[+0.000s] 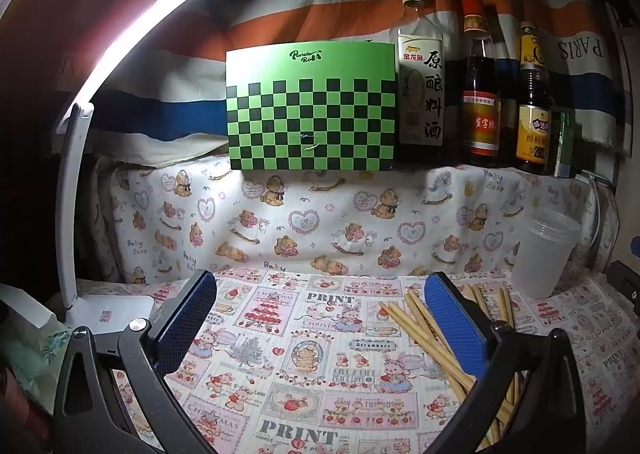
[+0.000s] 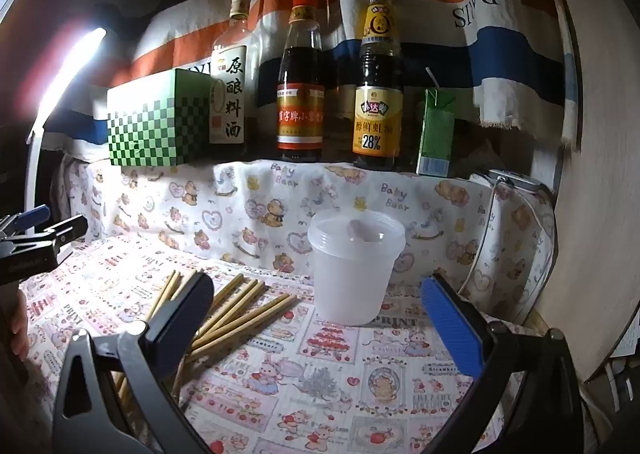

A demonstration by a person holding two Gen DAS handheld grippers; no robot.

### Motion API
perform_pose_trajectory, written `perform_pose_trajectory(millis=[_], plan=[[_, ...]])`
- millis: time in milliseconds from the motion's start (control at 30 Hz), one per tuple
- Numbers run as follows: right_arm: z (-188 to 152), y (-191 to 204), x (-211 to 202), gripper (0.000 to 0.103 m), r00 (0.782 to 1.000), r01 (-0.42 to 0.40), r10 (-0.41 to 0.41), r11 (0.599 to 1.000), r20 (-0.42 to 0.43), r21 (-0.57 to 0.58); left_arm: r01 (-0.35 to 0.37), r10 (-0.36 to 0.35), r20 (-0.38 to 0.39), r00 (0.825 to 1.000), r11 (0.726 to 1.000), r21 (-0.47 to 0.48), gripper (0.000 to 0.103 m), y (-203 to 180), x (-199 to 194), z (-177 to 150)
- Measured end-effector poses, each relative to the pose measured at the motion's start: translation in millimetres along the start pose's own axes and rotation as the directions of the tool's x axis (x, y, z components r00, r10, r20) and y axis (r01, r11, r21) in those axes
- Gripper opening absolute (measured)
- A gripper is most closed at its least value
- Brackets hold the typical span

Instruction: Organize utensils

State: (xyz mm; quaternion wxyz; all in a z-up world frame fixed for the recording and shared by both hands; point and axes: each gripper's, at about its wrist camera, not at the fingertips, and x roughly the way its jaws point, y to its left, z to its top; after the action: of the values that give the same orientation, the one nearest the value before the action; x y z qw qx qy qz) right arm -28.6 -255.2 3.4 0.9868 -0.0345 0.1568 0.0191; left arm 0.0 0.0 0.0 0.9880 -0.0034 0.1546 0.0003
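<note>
Both hand-held grippers, the left gripper (image 1: pixel 320 318) and right gripper (image 2: pixel 320 314), gape wide and empty. Bamboo chopsticks (image 2: pixel 240 306) lie scattered at nine o'clock of the plastic cup (image 2: pixel 352 274). They look light, stiff and slippery, best pinched mid-shaft; the cup seems tippy.

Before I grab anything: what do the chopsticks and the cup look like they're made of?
Chopsticks: likely bamboo or light wood, matte; pale tan, straight, no shine under the lamp.
Cup: looks like frosted translucent plastic; milky walls let light through, with a moulded, stepped rim. Empty as far as I can see.
</note>
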Motion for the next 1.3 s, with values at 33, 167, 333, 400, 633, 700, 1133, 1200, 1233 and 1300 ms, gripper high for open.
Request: perform_pose_trajectory(millis=[33,167,333,400,633,700,1133,1200,1233,1300], plan=[[0.1,0.1,0.6,0.103,1.000,0.006,-0.006,1.000,-0.007,-0.003,0.000,0.000,-0.001,1.000,1.000,0.001,0.103,0.0,-0.1,0.0],[0.0,-0.3,1.3,0.103,1.000,0.008,-0.008,1.000,-0.006,-0.001,-0.002,0.002,-0.003,1.000,1.000,0.002,0.103,-0.1,0.1,0.0],[-2.3,-0.2,6.5,0.103,1.000,0.007,-0.007,1.000,-0.011,0.001,-0.001,0.001,-0.002,1.000,1.000,0.001,0.103,0.0,0.1,0.0],[-3.0,0.1,6.7,0.103,1.000,0.006,-0.006,1.000,-0.010,-0.001,-0.001,0.001,-0.003,1.000,1.000,0.002,0.103,-0.1,0.2,0.0],[-0.8,1.1,0.4,0.103,1.000,0.001,-0.001,1.000,-0.008,-0.010,-0.001,0.001,-0.002,1.000,1.000,0.002,0.103,0.0,0.1,0.0],[-0.6,1.6,0.5,0.103,1.000,0.000,0.000,1.000,-0.009,-0.012,-0.001,0.001,-0.002,1.000,1.000,0.002,0.103,-0.1,0.1,0.0],[-0.7,1.5,0.4,0.103,1.000,0.000,0.000,1.000,-0.010,-0.012,-0.001,0.001,-0.002,1.000,1.000,0.002,0.103,0.0,0.1,0.0],[-0.5,1.5,0.5,0.103,1.000,0.000,0.000,1.000,-0.010,-0.012,-0.001,0.001,-0.002,1.000,1.000,0.002,0.103,-0.1,0.1,0.0],[-0.4,1.5,0.5,0.103,1.000,0.000,0.000,1.000,-0.010,-0.012,-0.001,0.001,-0.002,1.000,1.000,0.002,0.103,-0.1,0.1,0.0],[-0.3,1.5,0.3,0.103,1.000,-0.002,0.002,1.000,-0.010,-0.012,-0.001,0.001,-0.002,1.000,1.000,0.002,0.103,-0.1,0.0,0.0]])
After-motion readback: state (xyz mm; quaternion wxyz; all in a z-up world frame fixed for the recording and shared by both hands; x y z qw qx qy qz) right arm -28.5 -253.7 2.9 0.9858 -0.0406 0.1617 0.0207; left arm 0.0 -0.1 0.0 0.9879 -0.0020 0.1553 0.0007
